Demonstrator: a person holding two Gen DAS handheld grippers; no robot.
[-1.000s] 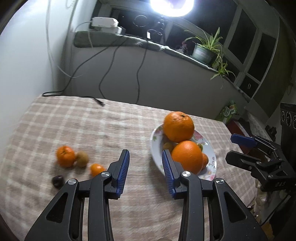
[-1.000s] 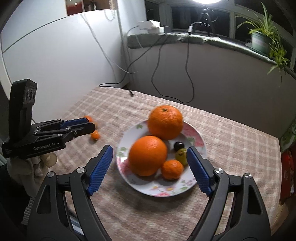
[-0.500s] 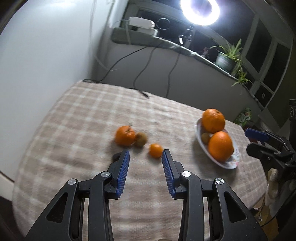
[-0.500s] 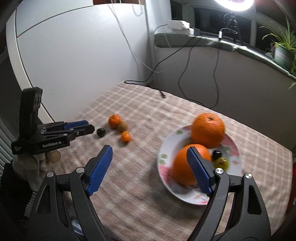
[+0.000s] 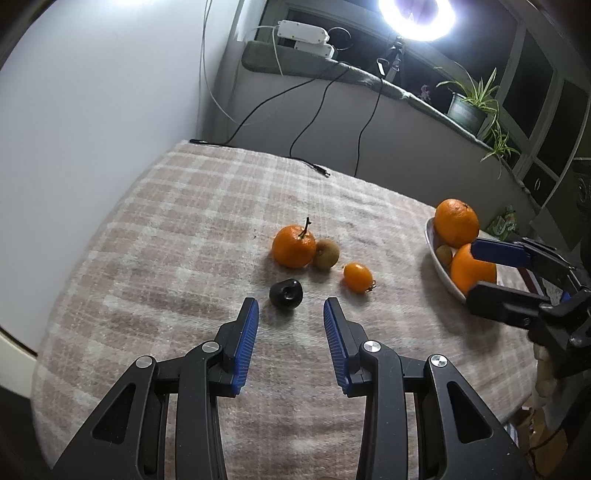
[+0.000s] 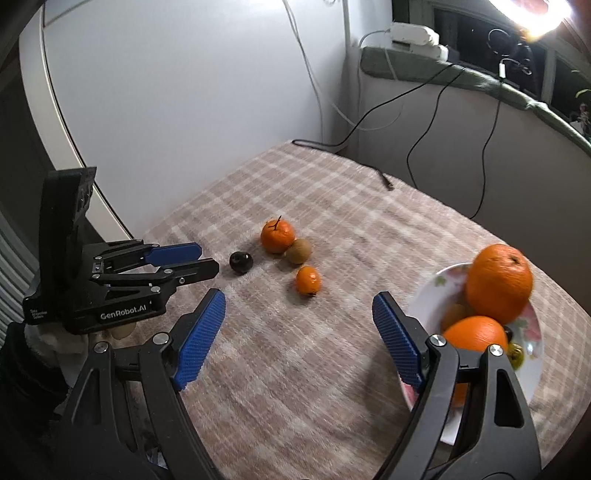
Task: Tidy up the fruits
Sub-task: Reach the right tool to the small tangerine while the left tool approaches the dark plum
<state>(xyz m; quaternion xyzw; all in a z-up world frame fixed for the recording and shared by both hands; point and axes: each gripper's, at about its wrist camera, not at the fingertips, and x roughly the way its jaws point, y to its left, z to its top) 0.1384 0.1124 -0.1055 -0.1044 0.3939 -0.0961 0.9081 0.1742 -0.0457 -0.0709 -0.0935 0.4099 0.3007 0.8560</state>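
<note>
Loose on the checked cloth lie a stemmed tangerine [image 5: 294, 246], a brown kiwi [image 5: 326, 253] touching it, a small orange kumquat [image 5: 357, 277] and a dark plum [image 5: 286, 293]. My left gripper [image 5: 291, 306] is open just short of the plum, with nothing between its fingers. A flowered plate [image 6: 424, 295] at the right holds two big oranges [image 6: 498, 282] and smaller fruit, partly hidden. My right gripper [image 6: 299, 297] is wide, its jaws closing on nothing, with the kumquat [image 6: 308, 280] just beyond its tips.
A white wall runs along the table's left side. Black cables [image 5: 314, 168] trail onto the far edge from a ledge with a power strip [image 5: 303, 35], a ring light and potted plants [image 5: 469, 107]. The cloth's near edge drops off below the grippers.
Both grippers swung left, away from the plate and toward the loose fruit. The left gripper came down close behind the dark plum. The plate slid to the right edge of both views.
</note>
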